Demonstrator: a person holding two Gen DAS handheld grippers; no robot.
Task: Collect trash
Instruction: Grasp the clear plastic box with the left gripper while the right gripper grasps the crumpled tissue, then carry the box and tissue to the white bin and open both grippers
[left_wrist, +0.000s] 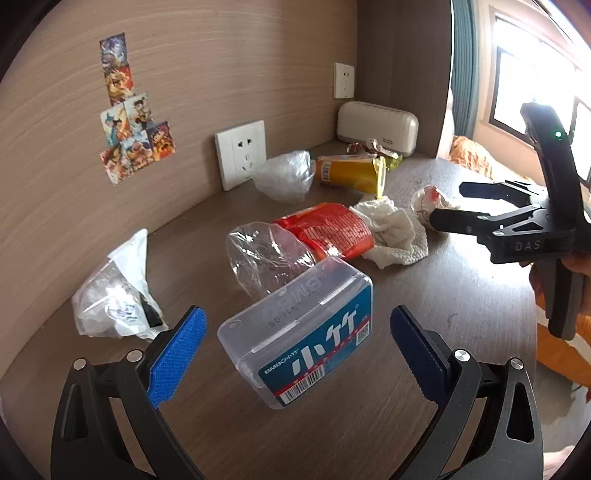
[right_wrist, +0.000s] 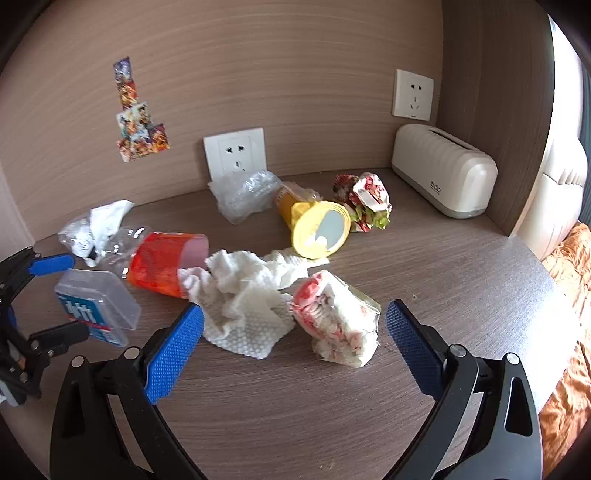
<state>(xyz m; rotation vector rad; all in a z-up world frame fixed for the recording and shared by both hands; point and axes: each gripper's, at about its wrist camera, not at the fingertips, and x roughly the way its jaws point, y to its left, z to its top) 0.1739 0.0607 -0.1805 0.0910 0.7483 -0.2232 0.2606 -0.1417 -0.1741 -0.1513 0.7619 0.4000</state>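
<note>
A clear plastic box with a blue label (left_wrist: 299, 332) lies on the desk between the fingers of my open left gripper (left_wrist: 295, 350), not touched. The same box (right_wrist: 96, 306) shows at the left of the right wrist view, with the left gripper (right_wrist: 55, 295) around it. My right gripper (right_wrist: 293, 339) is open around a crumpled pink-and-white wrapper (right_wrist: 338, 317), beside a white paper towel (right_wrist: 247, 299). The right gripper (left_wrist: 454, 205) appears at the right of the left wrist view. Further back lie an orange wrapper (left_wrist: 328, 229), a yellow cup (right_wrist: 317, 225) and clear plastic bags (left_wrist: 266, 258).
A white plastic bag (left_wrist: 118, 295) lies at the desk's left. A cream box (right_wrist: 443, 173) stands in the back right corner, with a crumpled colourful wrapper (right_wrist: 365, 203) beside it. Wall sockets (right_wrist: 236, 155) and stickers (left_wrist: 129, 122) are on the back wall. The desk edge drops to orange bedding (right_wrist: 569, 280).
</note>
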